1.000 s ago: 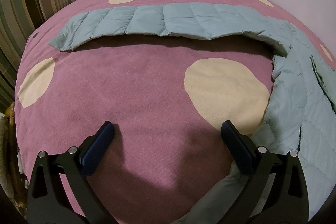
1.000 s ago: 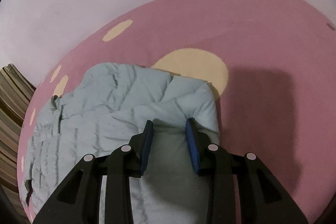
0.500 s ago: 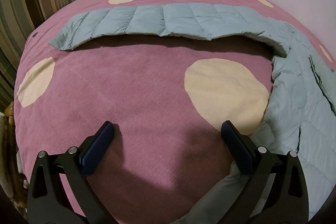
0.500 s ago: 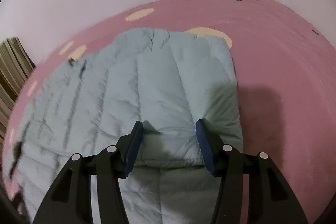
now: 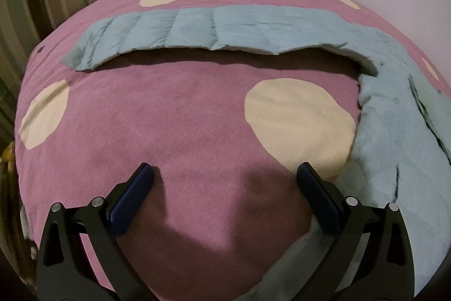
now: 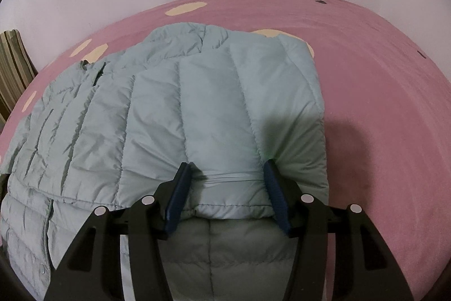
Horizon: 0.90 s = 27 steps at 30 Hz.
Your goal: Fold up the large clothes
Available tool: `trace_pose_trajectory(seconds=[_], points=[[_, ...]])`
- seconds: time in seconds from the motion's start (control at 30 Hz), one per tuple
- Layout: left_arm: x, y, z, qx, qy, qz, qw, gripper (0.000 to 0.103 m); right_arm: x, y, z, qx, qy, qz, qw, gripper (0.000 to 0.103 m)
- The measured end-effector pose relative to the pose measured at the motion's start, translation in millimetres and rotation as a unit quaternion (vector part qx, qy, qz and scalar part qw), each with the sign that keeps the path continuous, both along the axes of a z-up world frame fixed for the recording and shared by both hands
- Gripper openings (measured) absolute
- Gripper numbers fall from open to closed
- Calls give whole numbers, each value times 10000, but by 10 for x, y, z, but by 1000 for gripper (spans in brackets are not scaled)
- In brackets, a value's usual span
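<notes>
A pink spotted blanket (image 5: 174, 114) fills both views. My left gripper (image 5: 224, 188) gapes wide over it, empty. My right gripper (image 6: 227, 185) stands half-open around a fold of the pale blue puffer jacket (image 6: 180, 109), spread across centre frame.

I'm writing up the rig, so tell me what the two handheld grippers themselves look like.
Both the left gripper and right gripper share one build: matte black angular arms with triangular cut-outs, round silver pivot pins, and dark blue textured pads on the fingers. No cables, markings or sleeves show.
</notes>
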<state>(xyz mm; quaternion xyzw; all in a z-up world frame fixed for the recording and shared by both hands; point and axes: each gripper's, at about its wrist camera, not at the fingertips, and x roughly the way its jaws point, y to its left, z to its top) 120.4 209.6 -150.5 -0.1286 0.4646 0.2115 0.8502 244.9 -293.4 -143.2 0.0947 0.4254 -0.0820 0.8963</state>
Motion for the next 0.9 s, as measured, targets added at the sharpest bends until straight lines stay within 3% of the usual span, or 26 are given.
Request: trace_pose_trajectory(seconds=[0.13, 0.27, 0.33, 0.43, 0.67, 0.73, 0.77, 0.87, 0.9], points=[[-107, 240, 105, -670, -423, -55, 9968, 101, 3, -1, 3, 11, -23, 77, 10000, 62], [-159, 714, 170, -937, -845, 453, 9910, 101, 12, -4, 9, -10, -28, 108, 9999, 64], [-168, 983, 158, -1066, -1022, 757, 9861, 95, 13, -4, 11, 2, -34, 122, 9999, 65], [-186, 1400, 117, -1379, -1348, 1151, 9745, 81, 16, -1, 7, -6, -33, 131, 9999, 65], [-141, 2013, 50, -1948, -1950, 1581, 9482, 80, 20, 15, 3, -59, -24, 136, 9999, 66], [-108, 2091, 43, -1989, -2025, 1640, 9447, 79, 18, 15, 2, -48, -29, 134, 9999, 66], [-83, 2122, 44, -1979, -2031, 1669, 9443, 76, 14, 18, 2, -46, -28, 131, 9999, 66], [-61, 2207, 29, -1958, -2017, 1809, 9425, 52, 14, 19, 2, -54, -27, 129, 9999, 66], [-69, 2244, 16, -2011, -2045, 1820, 9405, 40, 16, 19, 3, -62, -27, 128, 9999, 66]])
